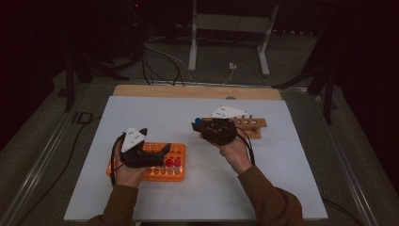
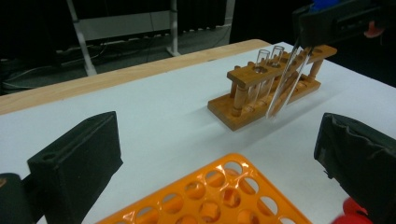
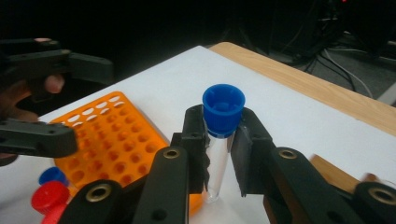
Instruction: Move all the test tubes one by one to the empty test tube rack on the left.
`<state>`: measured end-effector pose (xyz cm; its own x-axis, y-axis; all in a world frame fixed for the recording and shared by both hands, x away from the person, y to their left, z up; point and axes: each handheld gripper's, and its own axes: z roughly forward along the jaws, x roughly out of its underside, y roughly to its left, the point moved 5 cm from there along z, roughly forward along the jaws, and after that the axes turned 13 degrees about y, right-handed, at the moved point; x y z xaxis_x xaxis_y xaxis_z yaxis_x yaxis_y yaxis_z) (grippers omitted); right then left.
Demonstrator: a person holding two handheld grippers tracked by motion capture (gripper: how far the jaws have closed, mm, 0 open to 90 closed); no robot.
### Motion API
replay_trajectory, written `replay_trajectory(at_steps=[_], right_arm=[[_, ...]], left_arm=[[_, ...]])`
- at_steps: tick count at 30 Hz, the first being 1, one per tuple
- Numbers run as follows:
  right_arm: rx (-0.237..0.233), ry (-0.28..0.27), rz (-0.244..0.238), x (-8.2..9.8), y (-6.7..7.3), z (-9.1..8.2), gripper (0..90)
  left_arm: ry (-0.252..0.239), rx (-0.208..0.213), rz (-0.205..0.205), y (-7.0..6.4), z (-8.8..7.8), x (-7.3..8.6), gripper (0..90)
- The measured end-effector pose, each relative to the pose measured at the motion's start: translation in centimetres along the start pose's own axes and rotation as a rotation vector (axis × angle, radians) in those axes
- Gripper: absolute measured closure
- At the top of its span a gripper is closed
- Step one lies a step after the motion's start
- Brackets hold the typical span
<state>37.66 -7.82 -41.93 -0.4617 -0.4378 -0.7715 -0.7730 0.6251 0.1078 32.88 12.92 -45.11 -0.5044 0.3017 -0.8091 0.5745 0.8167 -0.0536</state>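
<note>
Forearms and hands enter lowest in the high view; the left gripper (image 1: pixel 141 149) rests over the orange rack (image 1: pixel 175 160), the right gripper (image 1: pixel 211 128) just before the wooden rack (image 1: pixel 254 123).

Left gripper view: black jaws stand wide apart, nothing between them, orange rack below, wooden rack ahead.

Right gripper view: jaws are clamped on a blue-capped tube (image 3: pixel 220 135) just under its cap. It looks light, slick and brittle; holding near the cap, gently, seems safest.
</note>
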Motion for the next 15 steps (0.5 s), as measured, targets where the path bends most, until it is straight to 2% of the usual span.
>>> replay_trajectory(at_steps=[8, 15], right_arm=[[-0.047, -0.002, -0.002, -0.8, 1.5, 1.2, 76.2], [-0.073, 0.005, -0.016, -1.3, 2.8, 2.1, 76.2]], left_arm=[[-0.001, 0.025, 0.016, -0.6, 1.0, -0.9, 2.6], [0.01, 0.062, 0.054, -1.5, 1.7, -1.6, 7.3]])
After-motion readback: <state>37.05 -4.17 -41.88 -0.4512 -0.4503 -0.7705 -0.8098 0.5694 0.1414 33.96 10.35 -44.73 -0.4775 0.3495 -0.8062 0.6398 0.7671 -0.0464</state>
